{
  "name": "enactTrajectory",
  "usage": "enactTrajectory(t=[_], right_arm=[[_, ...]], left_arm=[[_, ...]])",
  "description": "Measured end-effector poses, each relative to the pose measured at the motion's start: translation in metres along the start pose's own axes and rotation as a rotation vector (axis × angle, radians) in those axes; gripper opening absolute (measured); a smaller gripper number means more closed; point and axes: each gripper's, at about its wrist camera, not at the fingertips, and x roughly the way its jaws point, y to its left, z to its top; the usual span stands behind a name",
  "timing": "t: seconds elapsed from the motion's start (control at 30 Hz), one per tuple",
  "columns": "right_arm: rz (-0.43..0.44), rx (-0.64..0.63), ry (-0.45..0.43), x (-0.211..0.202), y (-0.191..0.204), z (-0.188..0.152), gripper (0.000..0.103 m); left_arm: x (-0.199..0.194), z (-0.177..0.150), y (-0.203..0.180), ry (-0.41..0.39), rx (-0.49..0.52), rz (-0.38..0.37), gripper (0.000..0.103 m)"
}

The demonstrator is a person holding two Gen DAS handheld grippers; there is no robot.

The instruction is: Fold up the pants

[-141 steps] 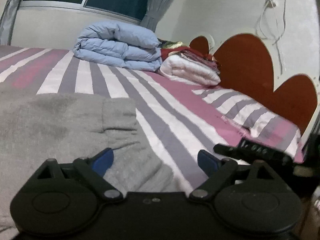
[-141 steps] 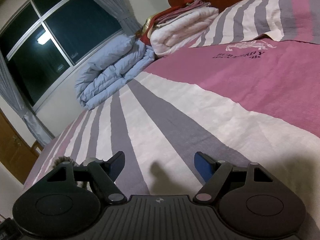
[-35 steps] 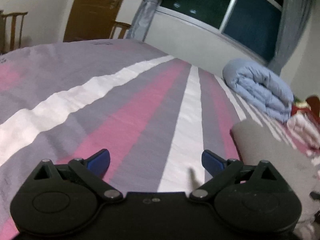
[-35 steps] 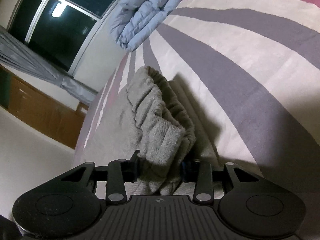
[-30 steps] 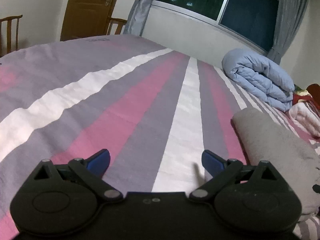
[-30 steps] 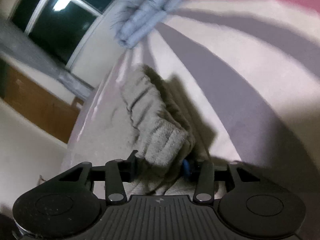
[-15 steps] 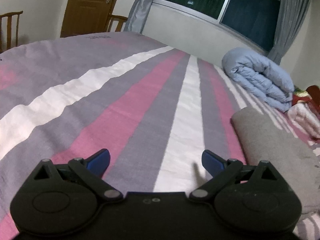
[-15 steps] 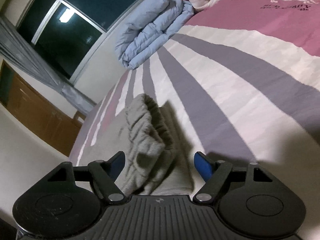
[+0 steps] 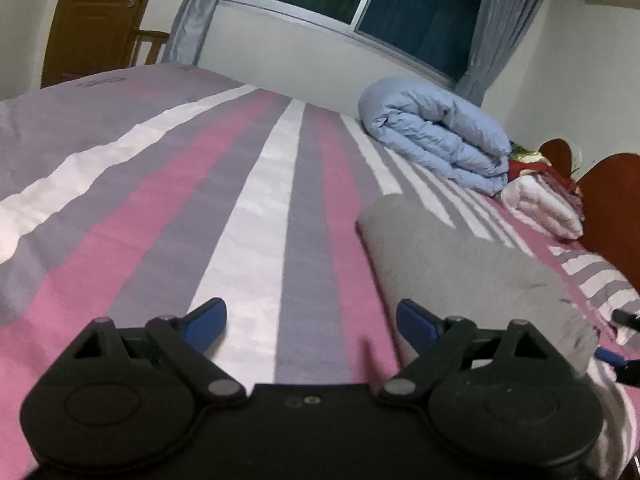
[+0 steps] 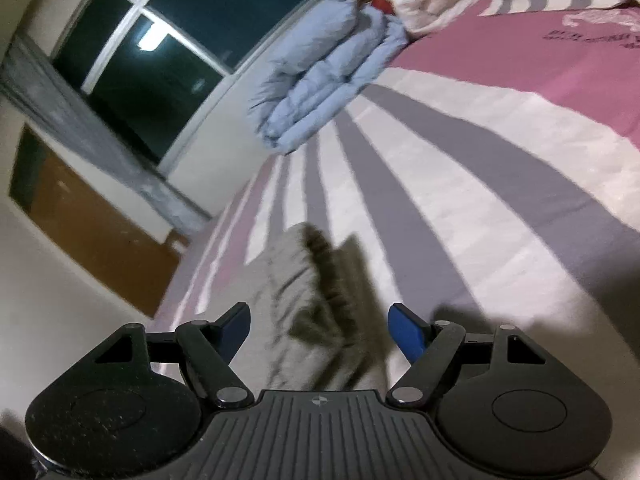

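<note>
Striped bed point(image 9: 256, 216) spreads under me with the gray pants point(image 9: 460, 264) lying folded on it, both hands empty: my right gripper point(image 10: 318, 326) hangs spread over the bundle, my left gripper point(image 9: 310, 320), jaws closing on nothing, must next find an edge, I judge.

Dark printed lettering point(image 10: 592, 38) stands on the pink band of the bedspread point(image 10: 520, 80), far ahead and right of the right claw point(image 10: 320, 326), too blurred to read. Small print point(image 9: 102, 81) at the bedspread's far edge is equally illegible.
</note>
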Motion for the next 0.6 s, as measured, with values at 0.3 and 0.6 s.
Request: enactTrajectory(t=[0.3,0.6], right_arm=[[0.024,0.061,0.054,0.013,-0.004,-0.028,0.076],[0.004,0.033,0.019,-0.013,-0.005,-0.034,0.076]], left_arm=[[-0.005,-0.004,0.003,0.056,-0.044,-0.066,0.074],[-0.043,-0.029,-0.038,0.047,0.113,-0.123,0.063]])
